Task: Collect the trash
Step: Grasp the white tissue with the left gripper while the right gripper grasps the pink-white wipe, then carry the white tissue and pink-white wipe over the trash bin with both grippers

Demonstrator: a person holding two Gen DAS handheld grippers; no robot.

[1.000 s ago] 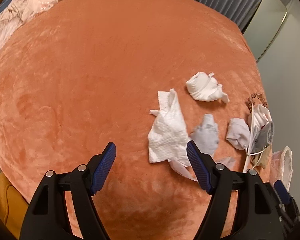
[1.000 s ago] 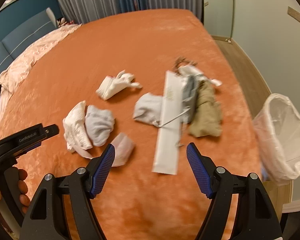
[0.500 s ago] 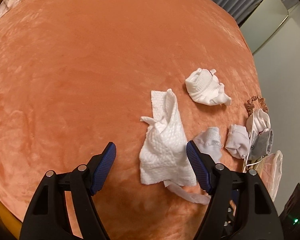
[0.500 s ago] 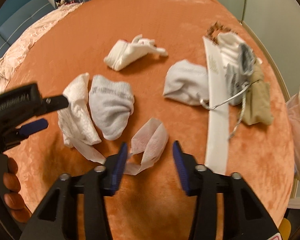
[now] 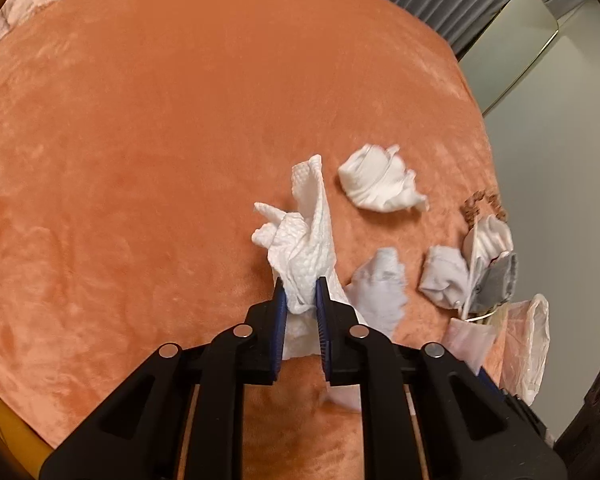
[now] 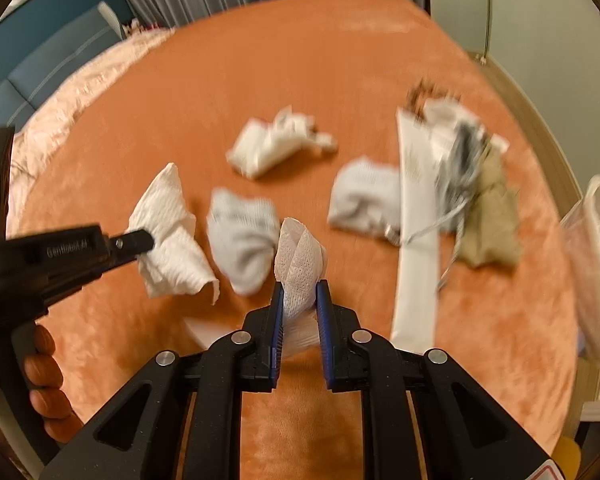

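Left gripper [image 5: 300,292] pinching crumpled paper towel [image 5: 302,240] between fingers, above orange bed [image 5: 140,160]. Right gripper [image 6: 299,296] clamped on thin tissue strip [image 6: 298,260], strip sticking up past fingertips. Grey sock [image 6: 242,232] between both. Lined trash bin [image 6: 598,264] at bed's right edge.
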